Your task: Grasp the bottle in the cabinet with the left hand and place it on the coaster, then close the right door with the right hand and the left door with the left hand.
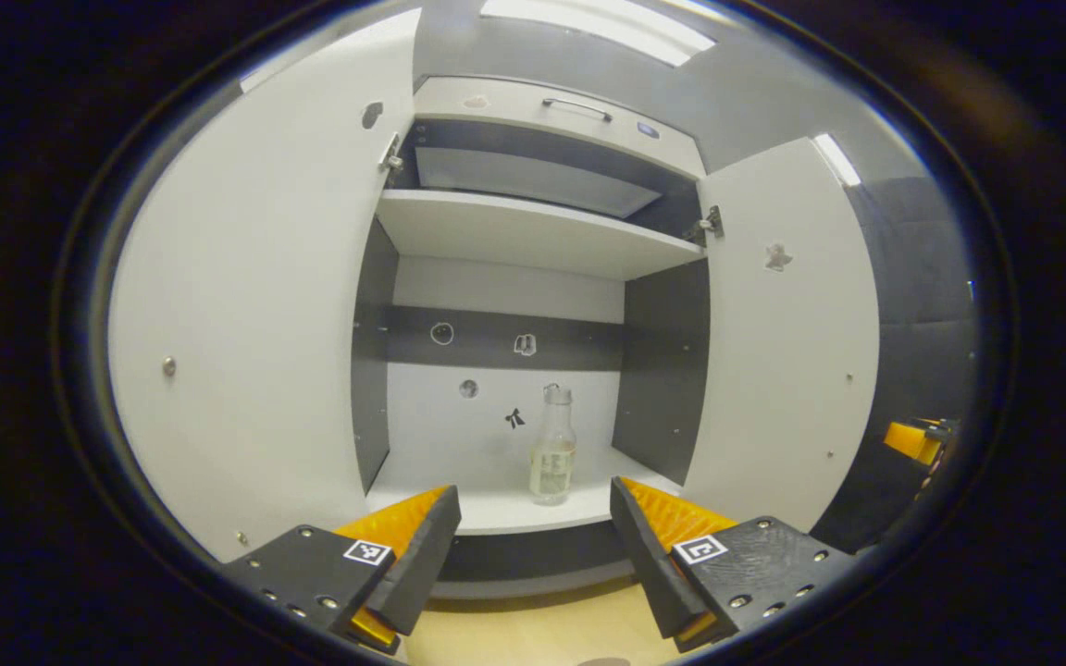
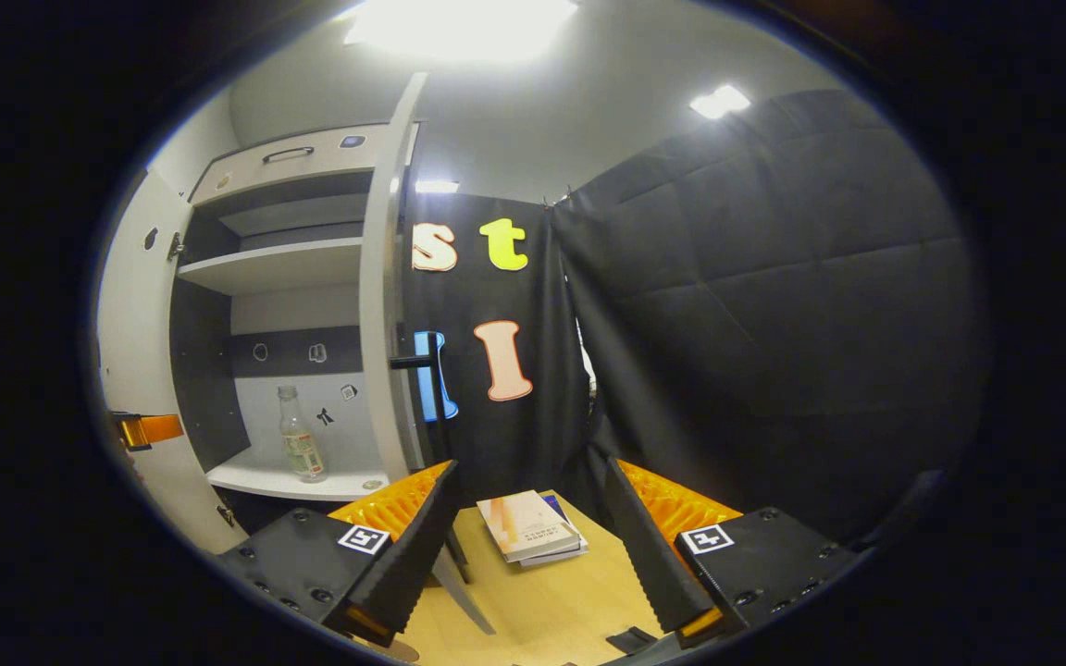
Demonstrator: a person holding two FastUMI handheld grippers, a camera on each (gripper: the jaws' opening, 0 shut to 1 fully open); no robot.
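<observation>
While both cabinet doors stand open, clear glass bottle point(image 1: 552, 448) sits upright on lower cabinet shelf point(image 1: 496, 504), untouched. My left gripper point(image 1: 533, 536) released, short of bottle. My right gripper point(image 2: 528, 536) released, right of cabinet, above books point(image 2: 528, 527). All steps remain.

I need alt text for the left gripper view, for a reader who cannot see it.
A clear bottle stands upright on the lower shelf of an open cabinet, straight ahead of the open left gripper. Both white doors, left door and right door, are swung wide open.
</observation>
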